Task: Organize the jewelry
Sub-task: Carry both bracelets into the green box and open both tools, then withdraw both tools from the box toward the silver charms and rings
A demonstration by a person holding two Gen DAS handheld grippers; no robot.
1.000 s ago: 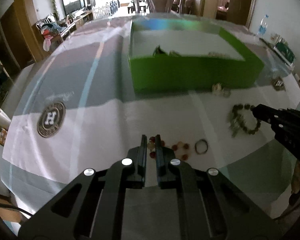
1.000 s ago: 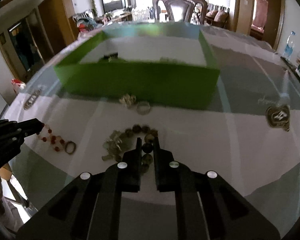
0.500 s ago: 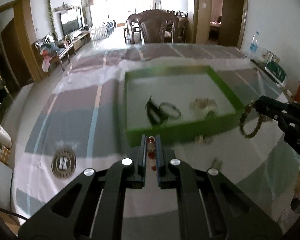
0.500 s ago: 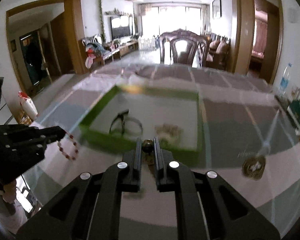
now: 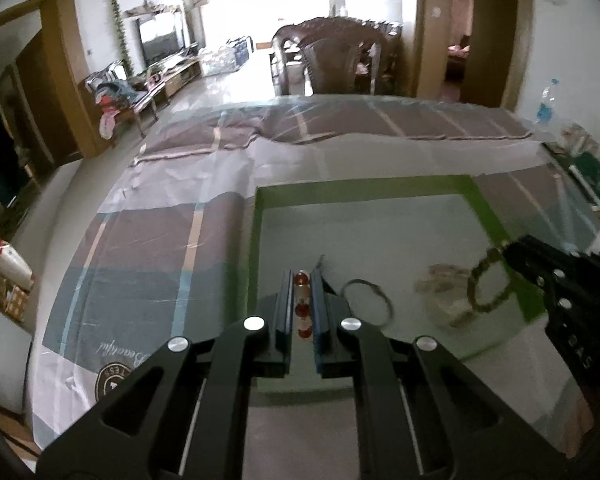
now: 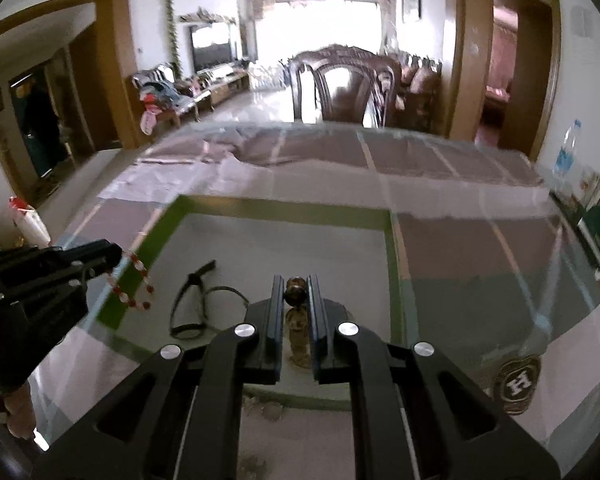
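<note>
My left gripper [image 5: 302, 274] is shut on a red bead bracelet [image 5: 301, 312], which dangles in a loop [image 6: 136, 286] over the near left wall of the green box [image 5: 364, 188]. My right gripper [image 6: 296, 278] is shut on a dark brown bead bracelet [image 6: 298, 336]; in the left wrist view that bracelet [image 5: 484, 288] hangs from its tips over the box's right wall. Both grippers hover above the box [image 6: 284, 208]. On its pale floor lie a black cord piece [image 6: 196, 304], a dark ring [image 5: 366, 300] and a pale jewelry heap [image 5: 440, 288].
The box sits on a patterned tablecloth with a round emblem [image 5: 112, 376] [image 6: 516, 380]. A carved wooden chair [image 6: 348, 84] stands at the table's far side. A water bottle [image 6: 566, 152] and a green packet [image 5: 592, 176] stand along the right edge.
Both grippers have lifted their bracelets off the tablecloth and carried them up and forward, from in front of the green box to above its inside.
</note>
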